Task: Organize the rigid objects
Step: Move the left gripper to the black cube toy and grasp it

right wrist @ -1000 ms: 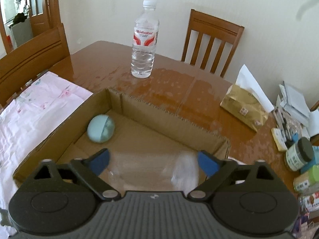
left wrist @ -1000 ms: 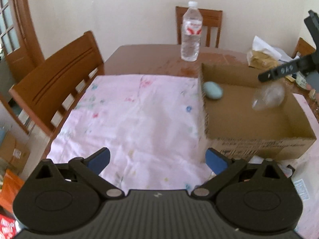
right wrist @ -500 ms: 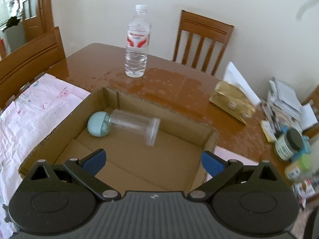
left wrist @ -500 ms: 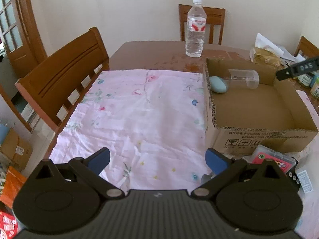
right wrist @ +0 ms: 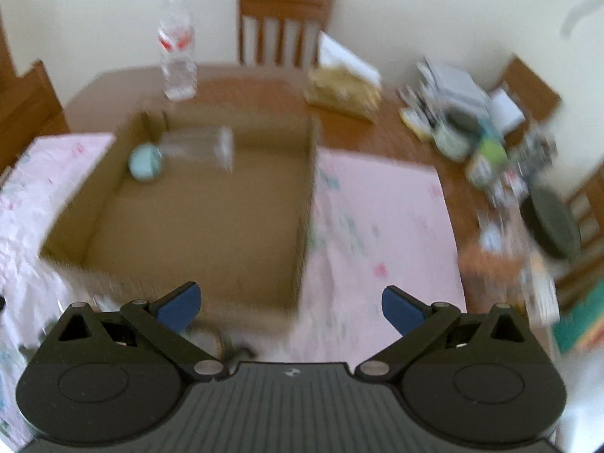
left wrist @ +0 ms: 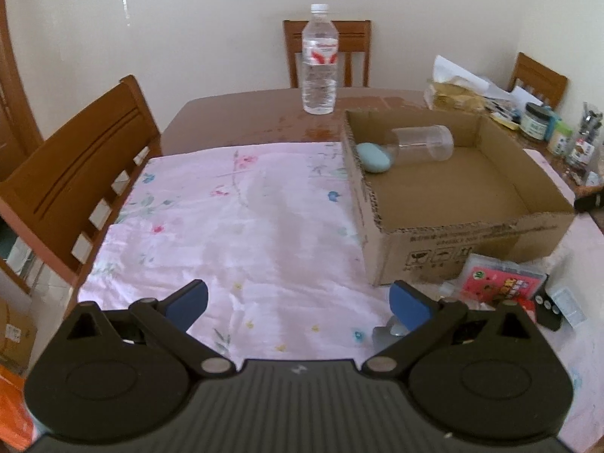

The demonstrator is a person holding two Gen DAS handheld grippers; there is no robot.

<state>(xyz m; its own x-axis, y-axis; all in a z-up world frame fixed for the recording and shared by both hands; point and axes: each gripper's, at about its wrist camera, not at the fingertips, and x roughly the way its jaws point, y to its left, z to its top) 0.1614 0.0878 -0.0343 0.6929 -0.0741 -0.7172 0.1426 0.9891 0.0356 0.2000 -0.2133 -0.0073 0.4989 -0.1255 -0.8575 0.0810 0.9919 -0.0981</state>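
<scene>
Cardboard box [left wrist: 468,222] on the table, open-topped, with its left wall against the right edge of the pink floral cloth [left wrist: 234,222]. Inside, at the far left corner: a clear plastic jar [left wrist: 422,143] lying on its side, touching a pale teal egg-shaped object [left wrist: 373,157]. Rest of the box floor bare.

Left gripper [left wrist: 298,302] released, blue pads wide apart, holding nothing, over the near part of the cloth. Right gripper [right wrist: 288,304] likewise released and empty, near the box's near right corner; this view blurred.

Beyond the box, upright on the brown tabletop: a water bottle [left wrist: 319,60]. Just beside the box's near wall: a pink packet [left wrist: 498,283] and a black remote [left wrist: 549,307].
</scene>
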